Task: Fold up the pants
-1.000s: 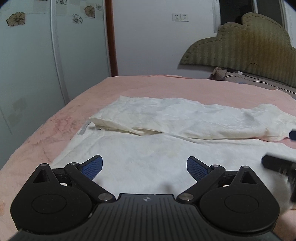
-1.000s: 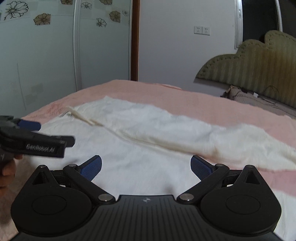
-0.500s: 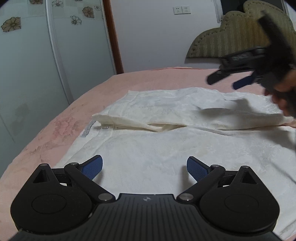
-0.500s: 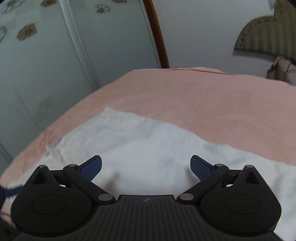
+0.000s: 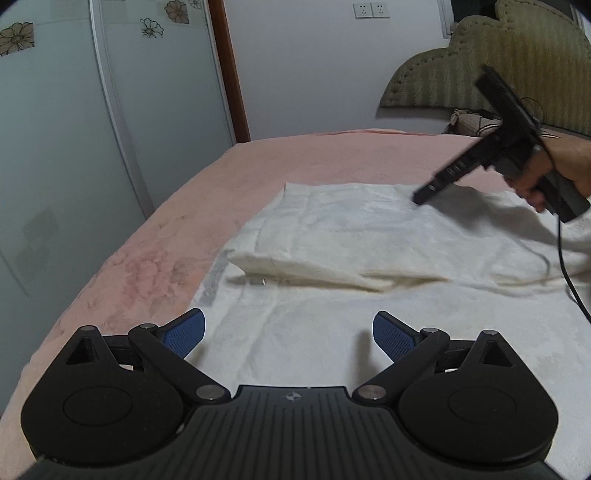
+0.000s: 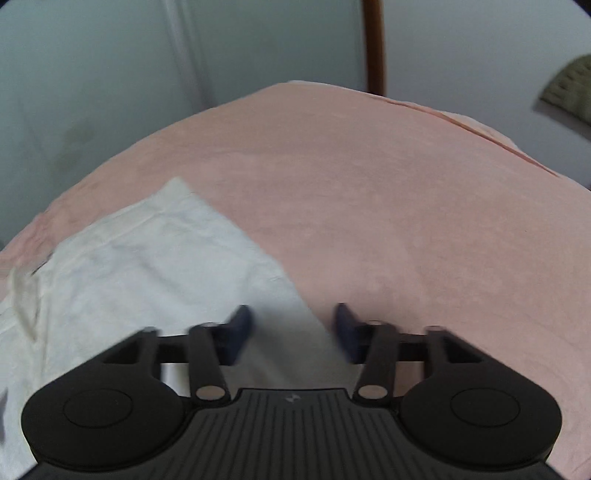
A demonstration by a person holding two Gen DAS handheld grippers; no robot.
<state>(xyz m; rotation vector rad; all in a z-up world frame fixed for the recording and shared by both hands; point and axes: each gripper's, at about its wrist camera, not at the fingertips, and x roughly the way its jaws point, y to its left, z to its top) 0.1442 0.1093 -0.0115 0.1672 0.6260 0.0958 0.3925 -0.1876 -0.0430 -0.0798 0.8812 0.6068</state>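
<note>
Cream-white pants [image 5: 369, 236] lie on a pink floral bedspread [image 5: 155, 266]; black grippers have blue pads [image 5: 183, 334]; the headboard [image 5: 480, 62] is olive, striped.

Pants [image 5: 369, 236] spread flat on the bed [image 5: 155, 236], one leg folded over the other, fold edge running across the middle. Left tool [image 5: 288, 334] at the near edge of the cloth, jaws wide apart above it. Right tool [image 6: 291, 328] at the far right edge, jaws closing with the pants' edge between them. Wardrobe doors [image 5: 92, 129] left of the bed, headboard [image 5: 480, 66] behind at right, wall sockets [image 5: 369, 9] above.
</note>
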